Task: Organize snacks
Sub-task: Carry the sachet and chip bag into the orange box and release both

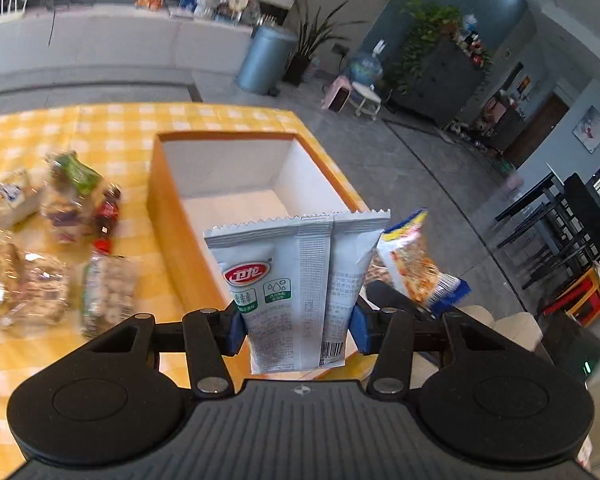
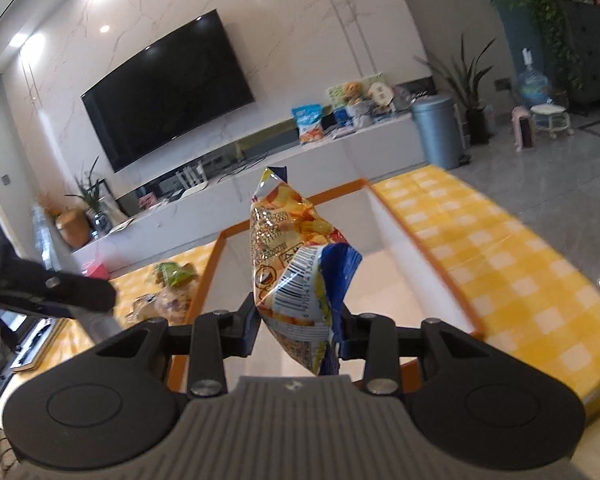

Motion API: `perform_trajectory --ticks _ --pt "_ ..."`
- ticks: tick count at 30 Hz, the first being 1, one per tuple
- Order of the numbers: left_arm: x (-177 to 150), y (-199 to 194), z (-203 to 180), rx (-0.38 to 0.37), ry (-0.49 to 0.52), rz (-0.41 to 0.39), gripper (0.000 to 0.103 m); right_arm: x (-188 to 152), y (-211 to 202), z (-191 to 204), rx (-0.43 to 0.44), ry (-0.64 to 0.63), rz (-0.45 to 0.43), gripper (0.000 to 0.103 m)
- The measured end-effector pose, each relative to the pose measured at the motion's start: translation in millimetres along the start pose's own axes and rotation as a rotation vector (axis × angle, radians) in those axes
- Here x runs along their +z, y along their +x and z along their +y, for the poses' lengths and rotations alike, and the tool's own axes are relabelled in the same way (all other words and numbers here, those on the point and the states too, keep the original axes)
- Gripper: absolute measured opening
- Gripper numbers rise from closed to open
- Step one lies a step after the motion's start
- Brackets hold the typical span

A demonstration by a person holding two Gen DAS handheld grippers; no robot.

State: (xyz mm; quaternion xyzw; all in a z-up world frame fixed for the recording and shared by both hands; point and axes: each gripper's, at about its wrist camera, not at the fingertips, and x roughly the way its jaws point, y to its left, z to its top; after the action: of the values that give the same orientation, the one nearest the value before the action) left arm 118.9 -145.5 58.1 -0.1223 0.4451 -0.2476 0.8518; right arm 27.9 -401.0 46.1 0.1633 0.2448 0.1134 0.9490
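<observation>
The left tongs [image 1: 298, 330] clamp the lower part of a flat pale grey foil snack packet [image 1: 296, 280], held upright over the near end of the orange-walled, white-lined box [image 1: 168, 216] on the yellow checked table [image 1: 112, 120]. The right tongs [image 2: 298, 328] pinch a crinkly yellow-and-blue chip bag [image 2: 296, 272] above the same box. Both look light, soft and slippery, so a grip across the body suits best.
</observation>
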Motion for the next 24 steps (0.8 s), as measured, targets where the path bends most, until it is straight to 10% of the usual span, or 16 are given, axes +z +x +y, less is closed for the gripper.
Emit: perform_trajectory --ticks 15,24 --pt "23.2 83.1 3.8 0.103 -0.099 0.215 0.058 2.6 -4.7 -14.9 -0.024 0.054 -0.045 0.035" --pt "19.5 88.0 -6.3 0.205 0.027 0.197 0.073 0.1 0.9 -13.2 -0.038 0.045 -0.02 0.035"
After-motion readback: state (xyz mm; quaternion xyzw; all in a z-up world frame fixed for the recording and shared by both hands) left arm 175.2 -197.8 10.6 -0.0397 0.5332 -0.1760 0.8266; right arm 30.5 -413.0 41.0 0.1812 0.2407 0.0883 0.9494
